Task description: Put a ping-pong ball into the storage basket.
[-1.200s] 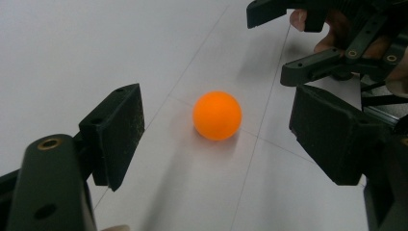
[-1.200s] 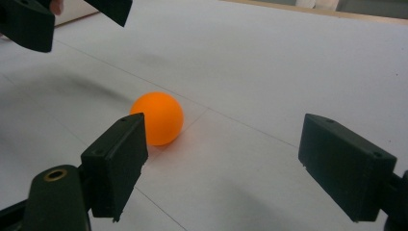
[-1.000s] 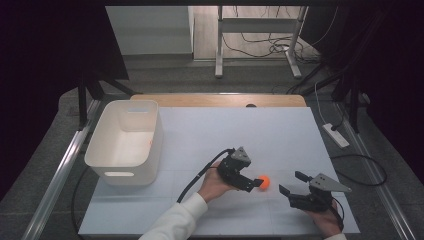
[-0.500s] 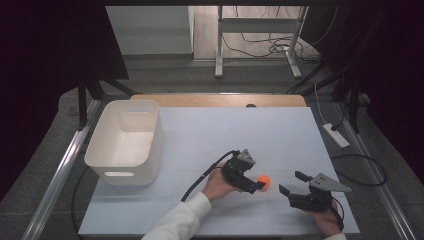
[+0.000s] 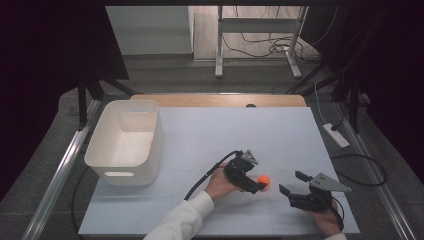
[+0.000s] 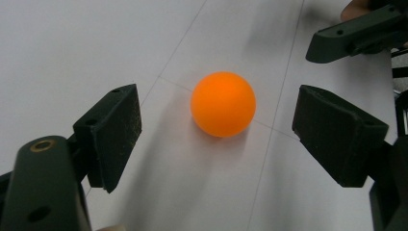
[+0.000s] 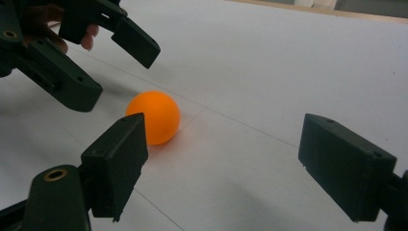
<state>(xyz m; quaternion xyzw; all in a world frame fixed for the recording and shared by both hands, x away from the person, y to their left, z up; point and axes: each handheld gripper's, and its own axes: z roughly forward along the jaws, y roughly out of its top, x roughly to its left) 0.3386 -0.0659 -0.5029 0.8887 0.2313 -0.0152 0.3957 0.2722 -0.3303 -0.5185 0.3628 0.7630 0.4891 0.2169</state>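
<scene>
One orange ball [image 5: 263, 179] on the white table [image 5: 225, 135], toward the near right part of the sheet; resting on the surface, touched by nothing. Two grippers, each in one hand. Left gripper [image 5: 256, 184] right at the ball, jaws spread wide to either side of it with a clear gap on both sides, gripping nothing; seen along its own jaws, ball [image 6: 223, 104] sitting between them and a little beyond the tips. Right gripper [image 5: 293, 183] near the ball on its right, apart from it, jaws likewise spread and empty; from its own camera, ball [image 7: 153, 117] just past the left jaw tip, with the left gripper [image 7: 103, 62] behind it. One white bin [image 5: 126, 141] with handle slots at the table's left edge, well apart from the ball. One white sleeve [image 5: 186, 220] on the left arm; two cables, one trailing from each gripper.
</scene>
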